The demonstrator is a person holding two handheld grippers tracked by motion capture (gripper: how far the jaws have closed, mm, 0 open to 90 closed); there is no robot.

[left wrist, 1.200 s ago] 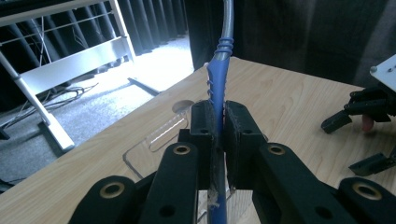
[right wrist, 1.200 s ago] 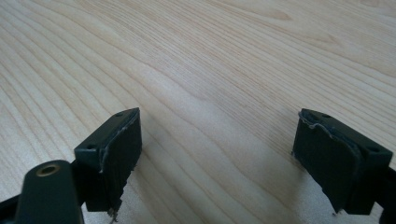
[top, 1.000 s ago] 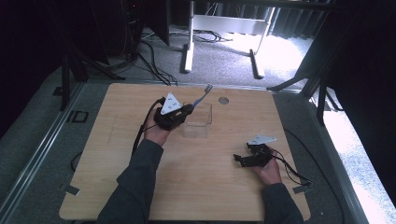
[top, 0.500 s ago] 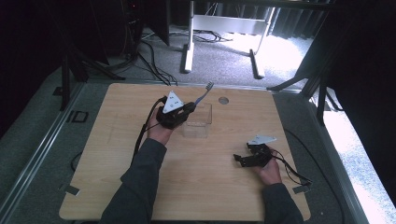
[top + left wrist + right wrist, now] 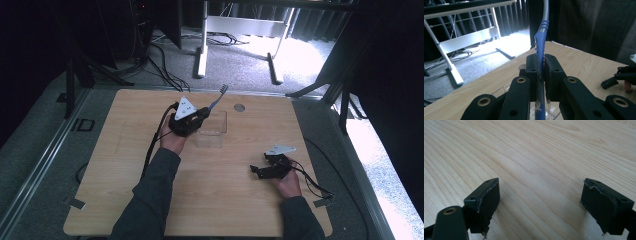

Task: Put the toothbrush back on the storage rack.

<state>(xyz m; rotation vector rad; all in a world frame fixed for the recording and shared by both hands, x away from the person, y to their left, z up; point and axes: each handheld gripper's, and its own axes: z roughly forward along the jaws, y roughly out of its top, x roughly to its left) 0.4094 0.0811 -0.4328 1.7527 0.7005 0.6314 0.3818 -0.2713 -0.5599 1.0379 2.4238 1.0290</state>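
Your left tongs [image 5: 204, 114] are clamped tight on a toothbrush [image 5: 217, 99], held above the far middle of the wooden surface [image 5: 125, 180]. In the left gripper view the pads [image 5: 533, 70] press on both sides of its blue handle [image 5: 540, 52], which runs straight out between them along the tongs' own line. In the high view the toothbrush's long axis slants up and away from you toward the far edge, bristle head at the far, raised end. Directly beside and below it sits a clear plastic box [image 5: 212, 131]; the handle's lower end is over the box, though you cannot tell whether it touches. Farther right, your right tongs [image 5: 540, 203] rest low over bare wood near the front right, jaws spread wide with nothing between them.
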